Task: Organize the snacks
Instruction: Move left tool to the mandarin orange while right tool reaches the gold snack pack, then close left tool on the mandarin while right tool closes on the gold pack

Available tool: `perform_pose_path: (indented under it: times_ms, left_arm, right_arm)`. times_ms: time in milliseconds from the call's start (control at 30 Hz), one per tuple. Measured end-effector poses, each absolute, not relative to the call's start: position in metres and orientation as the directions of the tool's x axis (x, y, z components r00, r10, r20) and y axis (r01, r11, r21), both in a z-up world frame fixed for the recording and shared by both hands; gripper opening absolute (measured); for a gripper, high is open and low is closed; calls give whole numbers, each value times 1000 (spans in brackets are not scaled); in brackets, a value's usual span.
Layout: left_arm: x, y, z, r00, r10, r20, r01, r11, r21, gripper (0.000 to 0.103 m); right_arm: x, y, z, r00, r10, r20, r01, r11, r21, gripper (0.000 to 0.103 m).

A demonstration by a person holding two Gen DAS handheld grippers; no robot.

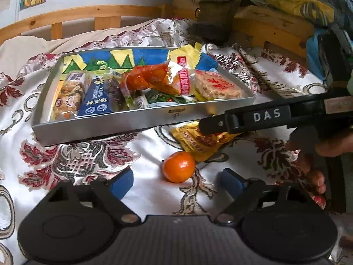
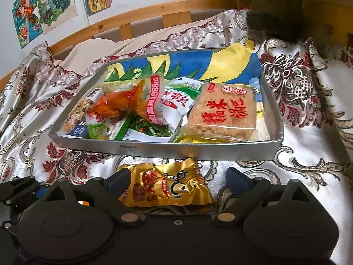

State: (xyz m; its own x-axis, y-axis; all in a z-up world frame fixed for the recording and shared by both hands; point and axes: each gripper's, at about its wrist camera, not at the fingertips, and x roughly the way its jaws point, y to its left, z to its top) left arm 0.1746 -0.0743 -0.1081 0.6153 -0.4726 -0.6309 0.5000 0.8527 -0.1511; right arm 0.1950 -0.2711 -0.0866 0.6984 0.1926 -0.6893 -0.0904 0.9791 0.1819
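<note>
Two grippers hover over a patterned bedspread [image 1: 92, 154]. The left gripper [image 1: 175, 182], fingers wide, faces a tangerine [image 1: 179, 166]. The right gripper [image 2: 176, 178], fingers wide, straddles a gold snack packet [image 2: 167, 183] lying just before the silver tray [image 2: 167, 149] of snacks; bare cloth lies to its right.

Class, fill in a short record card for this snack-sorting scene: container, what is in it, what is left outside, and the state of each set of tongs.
container: silver tray on a patterned bedspread
in tray: rice cake, orange packet, other wrapped snacks
outside tray: gold packet, tangerine, both on the bedspread in front of the tray
left tongs: open, just short of the tangerine
right tongs: open, straddling the gold packet
</note>
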Motion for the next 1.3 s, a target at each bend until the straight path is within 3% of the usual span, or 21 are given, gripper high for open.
perform_pose_path:
  times_ms: [233,433,567,633,867,1300]
  left_arm:
    - [179,-63,-109,605,-509,-612,463,850,-250,70]
    - [179,-69,-110,595,-517,-615,479,843,-245,47]
    - [180,-72,-110,595,-511,-620,475,846,-242,43]
    - [181,-71,-111,599,-502,-624,463,853,-241,35]
    - [181,-70,-112,605,-496,-623,452,858,-244,35]
    - [170,-70,-103,631,-435,-643,374,896,-240,34]
  right_arm:
    - [194,-269,-89,683,193,-704,-110,981,163,80]
    - [192,-264,-90,669,194,-718,-146,981,129,79]
    - [192,-262,-91,664,196,-722,-158,980,120,81]
    - [192,-262,-91,662,196,-723,-161,980,119,81]
    - [189,-257,-94,659,184,-729,-182,980,83,79]
    - [168,-243,-86,646,145,-749,-221,975,-2,67]
